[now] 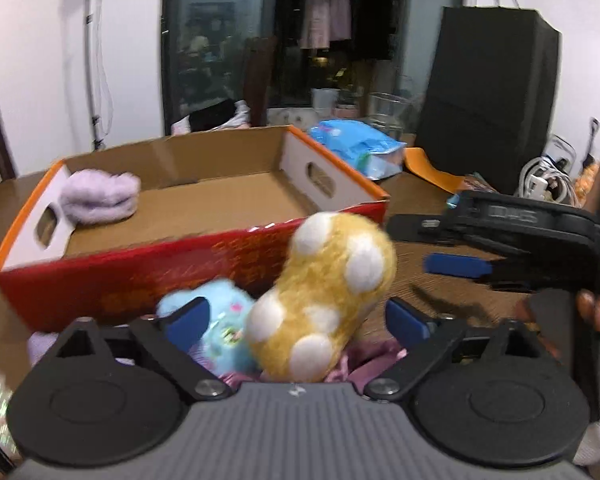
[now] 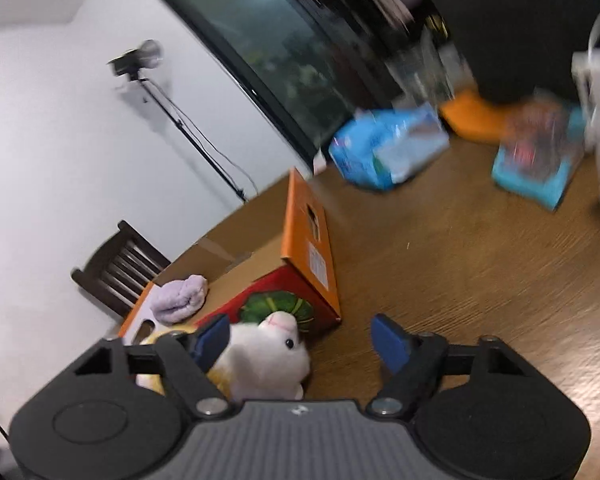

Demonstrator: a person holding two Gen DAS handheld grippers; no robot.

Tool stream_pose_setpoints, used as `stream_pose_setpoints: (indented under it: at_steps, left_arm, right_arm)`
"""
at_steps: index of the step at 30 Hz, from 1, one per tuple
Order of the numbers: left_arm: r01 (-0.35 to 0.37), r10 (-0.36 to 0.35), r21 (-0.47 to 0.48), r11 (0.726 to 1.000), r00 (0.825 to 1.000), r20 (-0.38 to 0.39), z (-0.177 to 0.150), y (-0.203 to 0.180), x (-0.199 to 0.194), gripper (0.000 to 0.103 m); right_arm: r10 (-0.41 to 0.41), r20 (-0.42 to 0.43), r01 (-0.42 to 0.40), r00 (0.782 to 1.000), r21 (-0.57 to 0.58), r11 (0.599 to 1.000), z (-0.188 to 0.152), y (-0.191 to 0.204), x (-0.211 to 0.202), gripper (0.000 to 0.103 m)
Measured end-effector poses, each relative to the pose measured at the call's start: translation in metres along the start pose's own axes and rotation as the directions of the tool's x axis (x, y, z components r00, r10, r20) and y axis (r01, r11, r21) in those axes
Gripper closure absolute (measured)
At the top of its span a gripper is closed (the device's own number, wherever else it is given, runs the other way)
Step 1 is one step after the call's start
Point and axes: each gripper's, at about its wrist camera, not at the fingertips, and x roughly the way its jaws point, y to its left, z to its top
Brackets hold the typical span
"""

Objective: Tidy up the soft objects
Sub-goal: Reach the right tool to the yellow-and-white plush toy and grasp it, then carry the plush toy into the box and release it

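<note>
Left wrist view: a brown wooden table (image 1: 412, 200) against white walls is seen; both grippers (image 1: 296, 316) (image 2: 300, 336) are spread, ungrasping. A plush (image 1: 320, 296) is propped against the box (image 1: 140, 276) at the near edge.

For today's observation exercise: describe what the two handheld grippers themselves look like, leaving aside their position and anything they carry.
Both match. The left gripper has a grey ribbed body, two round black discs, black linkage arms with silver bolts, and blue finger pads. The right gripper shows the same build; from the left camera it appears as a black housing with a faint, unreadable marking.
</note>
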Motion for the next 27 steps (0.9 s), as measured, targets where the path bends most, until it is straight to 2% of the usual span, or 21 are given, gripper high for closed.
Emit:
stream_pose_setpoints:
  at_steps: [2,3,5,7,9,11,16,19,21,24,25,27]
  left_arm:
    - [0.036,-0.036,0.030,0.999,0.999,-0.005,0.002,-0.004,0.006,0.025]
    - [0.028,-0.028,0.029,0.999,0.999,-0.024,0.004,-0.006,0.010,0.037]
    - [0.036,-0.035,0.023,0.999,0.999,-0.027,0.003,-0.006,0.013,0.044]
    - [0.072,-0.072,0.006,0.997,0.997,-0.008,0.001,-0.004,0.007,0.050]
    - [0.131,-0.131,-0.047,0.990,0.991,0.018,0.003,-0.001,-0.008,0.052]
    - [0.180,-0.176,-0.054,0.982,0.982,0.068,0.006,-0.003,-0.031,0.054]
    - [0.308,-0.291,-0.132,0.942,0.947,0.135,-0.011,-0.002,-0.099,0.055]
    - [0.369,-0.345,-0.231,0.900,0.928,0.137,-0.042,-0.003,-0.130,0.055]
    - [0.383,-0.371,-0.315,0.869,0.923,0.098,-0.072,-0.003,-0.135,0.055]
    - [0.368,-0.390,-0.410,0.835,0.920,0.032,-0.110,-0.001,-0.128,0.055]
    - [0.344,-0.378,-0.421,0.840,0.926,0.002,-0.118,0.001,-0.123,0.053]
    - [0.292,-0.315,-0.417,0.861,0.949,0.013,-0.128,0.006,-0.121,0.051]
  right_arm:
    - [0.022,-0.014,-0.022,1.000,-0.005,1.000,0.000,-0.002,0.013,0.032]
    - [0.033,-0.026,-0.034,0.999,-0.016,0.999,-0.001,-0.001,0.018,0.036]
    - [0.073,-0.034,-0.073,0.997,0.008,0.997,-0.004,-0.005,0.024,0.042]
    - [0.122,-0.041,-0.119,0.992,0.059,0.991,-0.004,-0.013,0.024,0.056]
    - [0.178,-0.051,-0.172,0.983,0.102,0.980,0.000,-0.017,0.016,0.065]
    - [0.184,-0.033,-0.181,0.982,0.084,0.980,0.001,-0.012,-0.002,0.065]
    - [0.227,0.063,-0.223,0.972,-0.062,0.973,-0.017,0.018,-0.079,0.064]
    - [0.250,0.059,-0.239,0.966,-0.152,0.959,-0.037,0.030,-0.123,0.062]
    - [0.262,0.015,-0.253,0.965,-0.206,0.945,-0.053,0.035,-0.140,0.061]
    - [0.223,-0.084,-0.238,0.971,-0.268,0.934,-0.082,0.031,-0.146,0.060]
    - [0.203,-0.117,-0.228,0.972,-0.274,0.934,-0.089,0.027,-0.142,0.060]
    - [0.136,-0.158,-0.178,0.978,-0.292,0.940,-0.101,0.024,-0.130,0.060]
